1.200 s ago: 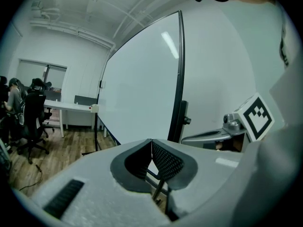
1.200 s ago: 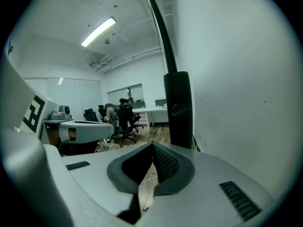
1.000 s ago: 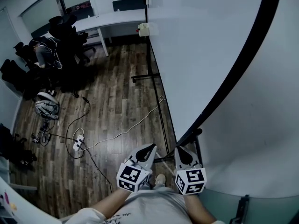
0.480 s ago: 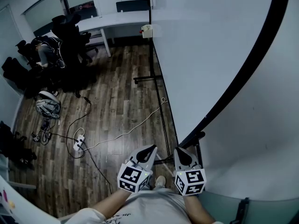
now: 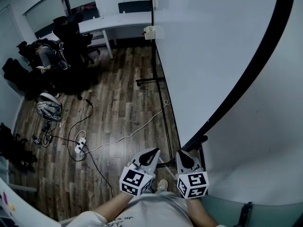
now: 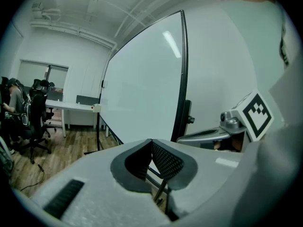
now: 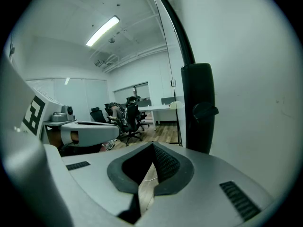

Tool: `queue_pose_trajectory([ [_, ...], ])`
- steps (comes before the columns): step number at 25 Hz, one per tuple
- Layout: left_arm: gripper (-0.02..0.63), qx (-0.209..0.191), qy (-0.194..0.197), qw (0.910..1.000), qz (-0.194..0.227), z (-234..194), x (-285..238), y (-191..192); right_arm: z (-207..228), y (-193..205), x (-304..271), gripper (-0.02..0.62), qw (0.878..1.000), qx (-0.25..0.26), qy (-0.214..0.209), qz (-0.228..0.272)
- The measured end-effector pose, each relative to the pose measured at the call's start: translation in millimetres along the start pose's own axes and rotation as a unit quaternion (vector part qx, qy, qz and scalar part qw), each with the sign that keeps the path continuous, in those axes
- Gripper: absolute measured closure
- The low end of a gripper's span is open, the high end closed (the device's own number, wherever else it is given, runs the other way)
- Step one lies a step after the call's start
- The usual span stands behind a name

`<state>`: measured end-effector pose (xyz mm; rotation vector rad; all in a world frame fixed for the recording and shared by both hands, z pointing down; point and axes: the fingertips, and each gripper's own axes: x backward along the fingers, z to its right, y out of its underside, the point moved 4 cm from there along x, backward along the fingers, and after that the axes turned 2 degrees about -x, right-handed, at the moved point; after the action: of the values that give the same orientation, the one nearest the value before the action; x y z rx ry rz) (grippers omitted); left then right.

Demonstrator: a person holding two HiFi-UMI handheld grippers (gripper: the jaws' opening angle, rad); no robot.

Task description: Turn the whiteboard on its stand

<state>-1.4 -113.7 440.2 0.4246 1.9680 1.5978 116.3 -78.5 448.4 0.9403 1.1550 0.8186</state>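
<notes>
whiteboard [image 5: 208, 56] fills the right half of the head view, a broad white panel with a black frame, upright on its stand [image 5: 163, 108] and running from beside the person away toward the far wall. dark wood floor [image 5: 118, 98] spreads out to its left. white desk [image 5: 113, 20] stands at the far end of the room, with black office chairs [image 5: 71, 37] near it and a seated person [image 5: 45, 56] among them. the stand's long black base bar lies on the floor under the board, and its near upright post [image 7: 196, 108] carries a round knob, just ahead of the right gripper. left gripper [image 5: 152, 152] and right gripper [image 5: 183, 154] hang side by side low in the head view, close to the person's body, both aimed at the near end of the board and touching nothing. the left gripper's jaws are pressed together at the tips with nothing between them; the right gripper's jaws are likewise closed and empty. a white cable [image 5: 128, 134] snakes across the floor to a power strip [image 5: 79, 144], well apart from the stand. a small pale box [image 5: 150, 31] sits at the board's far edge.
</notes>
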Motion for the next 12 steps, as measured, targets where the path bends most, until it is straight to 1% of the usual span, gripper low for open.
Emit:
queue_pose_trajectory([
  [12, 0.595, -0.001, 0.004, 1.0000, 0.002, -0.4, -3.0, -2.5, -0.1, -1.6, -5.7, 0.589, 1.000, 0.004, -0.009, -0.003],
])
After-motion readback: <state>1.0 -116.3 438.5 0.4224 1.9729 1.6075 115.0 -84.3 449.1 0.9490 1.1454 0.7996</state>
